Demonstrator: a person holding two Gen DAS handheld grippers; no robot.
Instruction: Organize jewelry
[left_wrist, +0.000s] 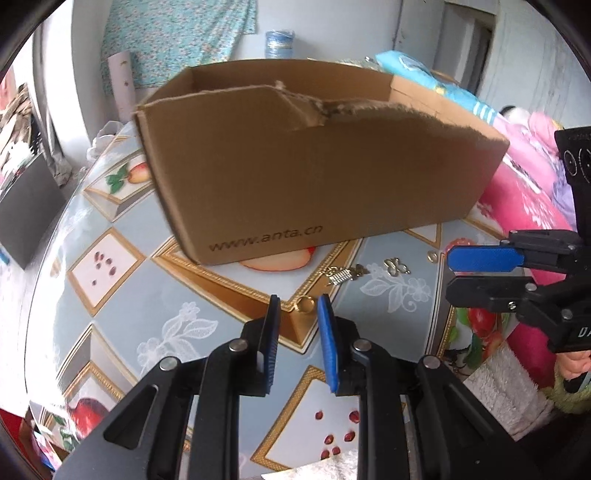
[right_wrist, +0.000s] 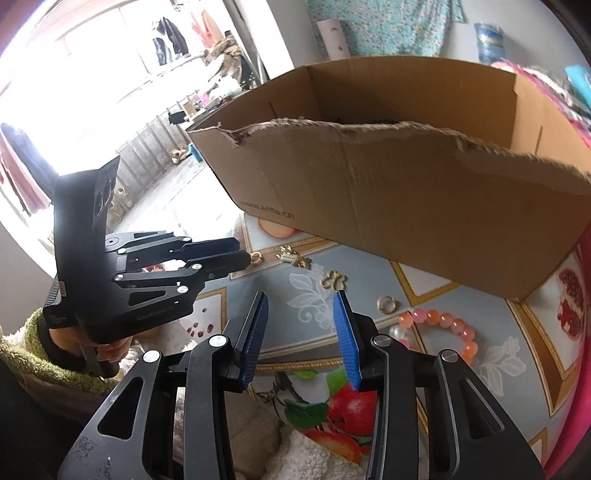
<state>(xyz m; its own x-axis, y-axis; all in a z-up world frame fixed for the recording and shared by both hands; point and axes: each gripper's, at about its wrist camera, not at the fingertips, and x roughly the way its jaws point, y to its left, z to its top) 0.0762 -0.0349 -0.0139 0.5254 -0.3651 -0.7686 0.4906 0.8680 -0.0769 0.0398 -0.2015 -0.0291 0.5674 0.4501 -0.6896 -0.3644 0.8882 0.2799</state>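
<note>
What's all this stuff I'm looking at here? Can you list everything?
box: one, brown cardboard, torn rim, on the table
table: one, blue-grey fruit-print cover
gold ring: one, between the left gripper's fingertips
plain ring: one, gold, beside the bracelet
bracelet: one, orange and pink beads, right of the right gripper
flower charm: one, gold, before the box
small gold pieces: a few, exact count unclear, near the box
left gripper: black, blue pads, jaws around the gold ring, contact unclear
right gripper: black, blue pads, open, empty
hand: one, holding the left gripper
</note>
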